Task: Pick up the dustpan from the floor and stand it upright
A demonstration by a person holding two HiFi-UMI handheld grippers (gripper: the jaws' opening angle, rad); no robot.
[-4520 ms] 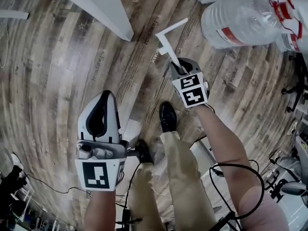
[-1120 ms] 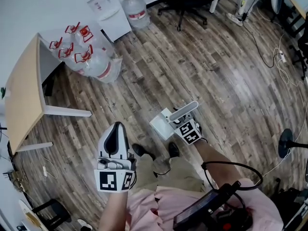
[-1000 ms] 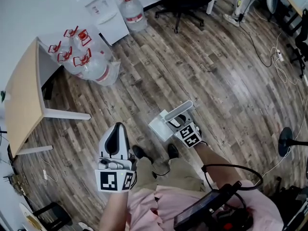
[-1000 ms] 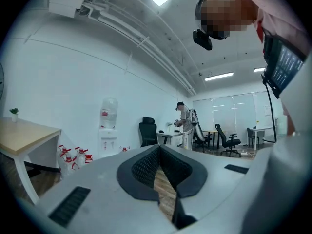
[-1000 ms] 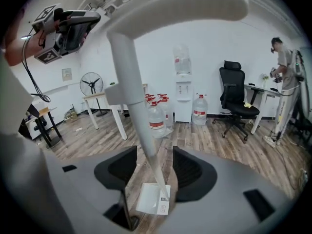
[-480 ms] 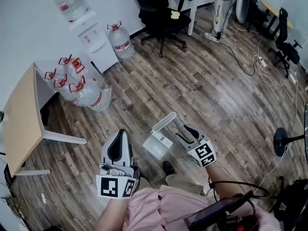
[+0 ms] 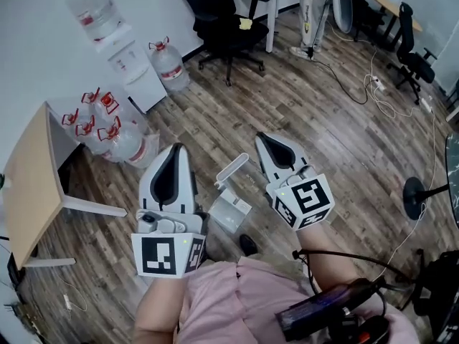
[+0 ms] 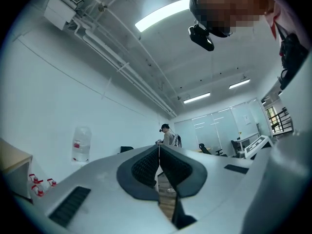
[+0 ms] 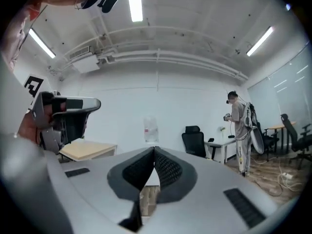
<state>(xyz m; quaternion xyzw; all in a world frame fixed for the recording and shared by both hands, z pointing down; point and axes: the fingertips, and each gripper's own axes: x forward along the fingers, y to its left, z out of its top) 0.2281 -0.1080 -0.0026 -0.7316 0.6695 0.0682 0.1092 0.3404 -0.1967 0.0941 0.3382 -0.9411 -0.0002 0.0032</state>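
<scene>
My left gripper (image 7: 176, 149) and right gripper (image 7: 260, 136) are both up in front of me. The ribbed dark pads of each pair are pressed together at the tips, with nothing between them. The left gripper view (image 8: 158, 147) and right gripper view (image 9: 154, 150) confirm it: smooth grey shells, black textured pads, tips meeting.

The one dustpan (image 7: 229, 208) is white plastic, boxy at the bottom, with a flat bar handle (image 7: 232, 170) above. It sits on the streaked wood-plank floor (image 7: 323, 142) between the two grippers and below them, touched by neither. It looks to be standing, though the steep angle leaves me unsure.

Left of the dustpan is a pale wooden desk (image 7: 29, 178) on white legs. Beyond the dustpan, beside that desk, is a cluster of clear water jugs (image 7: 122, 138); I count at least four red handles. Further off stands one white dispenser (image 7: 135, 77) with one jug on top (image 7: 93, 9) and one beside it (image 7: 170, 64). One black swivel chair (image 7: 219, 16) stands beyond those.
</scene>
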